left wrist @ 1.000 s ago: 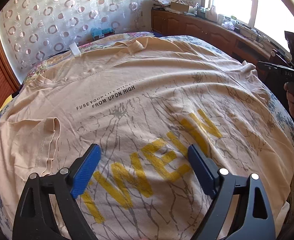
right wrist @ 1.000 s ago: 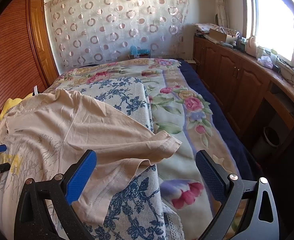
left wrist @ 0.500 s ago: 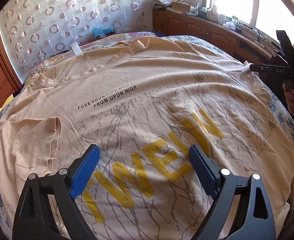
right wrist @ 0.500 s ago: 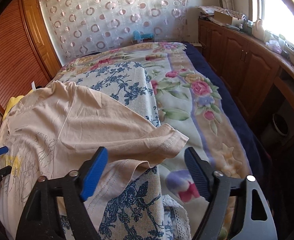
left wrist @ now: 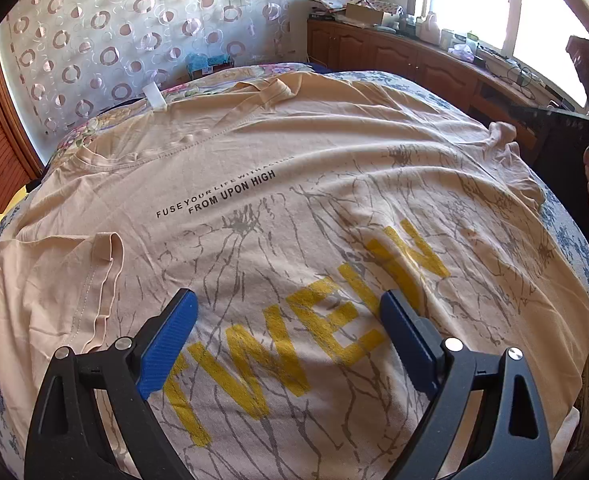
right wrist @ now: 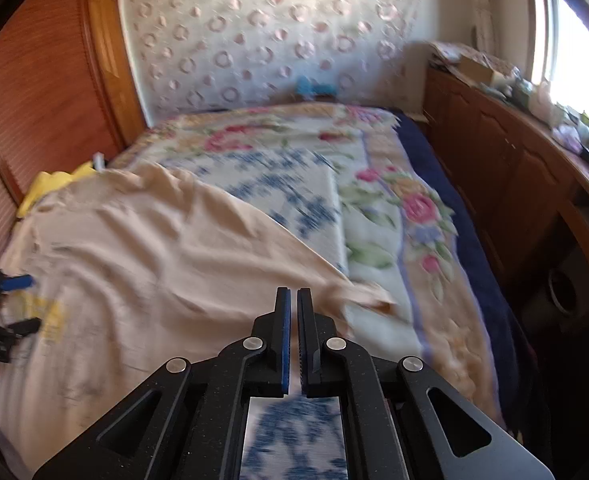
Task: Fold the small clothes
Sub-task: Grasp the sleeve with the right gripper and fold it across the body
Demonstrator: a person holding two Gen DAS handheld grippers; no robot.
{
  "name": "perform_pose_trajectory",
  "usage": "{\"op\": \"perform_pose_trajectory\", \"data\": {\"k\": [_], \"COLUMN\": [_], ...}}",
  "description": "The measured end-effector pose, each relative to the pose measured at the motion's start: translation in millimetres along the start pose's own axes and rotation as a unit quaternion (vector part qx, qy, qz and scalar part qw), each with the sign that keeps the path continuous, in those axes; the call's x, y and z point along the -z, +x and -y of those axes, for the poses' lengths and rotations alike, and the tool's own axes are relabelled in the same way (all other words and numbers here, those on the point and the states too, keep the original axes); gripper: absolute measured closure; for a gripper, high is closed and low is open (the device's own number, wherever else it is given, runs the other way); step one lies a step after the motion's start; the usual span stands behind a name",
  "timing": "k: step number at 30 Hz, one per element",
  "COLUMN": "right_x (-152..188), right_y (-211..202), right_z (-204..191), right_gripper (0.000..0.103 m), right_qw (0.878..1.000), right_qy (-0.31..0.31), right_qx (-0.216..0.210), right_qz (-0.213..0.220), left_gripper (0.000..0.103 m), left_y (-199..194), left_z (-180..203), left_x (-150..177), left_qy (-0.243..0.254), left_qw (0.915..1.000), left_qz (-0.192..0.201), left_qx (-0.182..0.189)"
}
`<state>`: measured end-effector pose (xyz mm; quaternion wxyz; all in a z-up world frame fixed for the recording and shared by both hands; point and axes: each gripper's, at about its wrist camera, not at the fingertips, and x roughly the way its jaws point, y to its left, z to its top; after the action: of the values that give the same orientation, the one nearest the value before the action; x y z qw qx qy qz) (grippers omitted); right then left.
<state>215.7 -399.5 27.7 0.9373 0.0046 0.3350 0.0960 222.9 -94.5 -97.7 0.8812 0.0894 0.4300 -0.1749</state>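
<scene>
A beige T-shirt (left wrist: 294, 184) with yellow letters and grey crack print lies spread face up on the bed. My left gripper (left wrist: 288, 332) hovers open over its lower front, blue pads apart with only print below them. My right gripper (right wrist: 293, 292) is shut on the edge of the shirt's sleeve (right wrist: 358, 294), and beige cloth shows between its pads. In the left wrist view that sleeve (left wrist: 502, 134) is bunched and drawn up toward the dark right gripper at the far right. The other sleeve (left wrist: 94, 280) lies flat at the left.
The bed carries a blue-flowered towel (right wrist: 294, 196) under the shirt and a rose-patterned blanket (right wrist: 414, 208). Wooden cabinets (right wrist: 514, 168) with clutter on top run along the window side. A wooden headboard (right wrist: 46, 92) stands at the left, with a yellow item (right wrist: 50, 184) beside it.
My right gripper closed from wide open onto the sleeve edge and rose a little, pulling the cloth up. The left gripper stayed put and open.
</scene>
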Motion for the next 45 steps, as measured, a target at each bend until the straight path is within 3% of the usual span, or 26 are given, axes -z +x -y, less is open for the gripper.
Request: {"op": "perform_pose_trajectory", "data": {"k": [7, 9, 11, 16, 25, 27, 29, 31, 37, 43, 45], "right_x": [-17.2, -15.7, -11.2, 8.7, 29.8, 31.2, 16.1, 13.3, 3.9, -8.0, -7.1], "right_y": [-34.2, -24.8, -12.5, 26.2, 53.7, 54.4, 54.5, 47.2, 11.8, -18.0, -20.2], "right_z": [-50.1, -42.4, -31.8, 20.6, 77.1, 77.3, 79.4, 71.3, 26.5, -58.1, -83.9], "right_gripper": [0.101, 0.091, 0.063, 0.050, 0.050, 0.060, 0.092, 0.096, 0.096, 0.095, 0.072], "right_qw": [0.996, 0.998, 0.998, 0.997, 0.986, 0.987, 0.989, 0.994, 0.999, 0.993, 0.989], "right_qy": [-0.061, -0.052, -0.041, 0.025, 0.150, 0.147, 0.131, 0.101, 0.042, -0.043, -0.069], "right_qx": [-0.026, -0.001, 0.031, 0.063, 0.007, 0.003, -0.008, 0.011, -0.032, -0.104, -0.128], "right_qz": [0.053, 0.039, 0.021, -0.032, -0.072, -0.071, -0.063, -0.051, 0.002, 0.035, 0.039], "left_gripper": [0.010, 0.010, 0.010, 0.010, 0.010, 0.010, 0.010, 0.010, 0.010, 0.010, 0.010], "left_y": [0.0, 0.0, 0.1, -0.1, 0.0, 0.0, 0.1, 0.0, 0.0, 0.0, -0.1], "left_z": [0.1, 0.0, 0.1, 0.1, 0.1, 0.1, 0.1, 0.0, 0.0, -0.1, 0.0], "left_x": [0.0, 0.1, -0.1, 0.1, 0.2, 0.3, 0.2, 0.3, 0.4, 0.4, 0.4], "left_qy": [0.000, 0.000, 0.000, 0.000, 0.000, 0.000, 0.000, 0.000, 0.000, 0.000, 0.000], "left_qw": [1.0000, 1.0000, 1.0000, 1.0000, 1.0000, 1.0000, 1.0000, 1.0000, 1.0000, 1.0000, 1.0000], "left_qz": [0.000, 0.000, 0.000, 0.000, 0.000, 0.000, 0.000, 0.000, 0.000, 0.000, 0.000], "left_qx": [0.000, 0.000, 0.000, 0.000, 0.000, 0.000, 0.000, 0.000, 0.000, 0.000, 0.000]}}
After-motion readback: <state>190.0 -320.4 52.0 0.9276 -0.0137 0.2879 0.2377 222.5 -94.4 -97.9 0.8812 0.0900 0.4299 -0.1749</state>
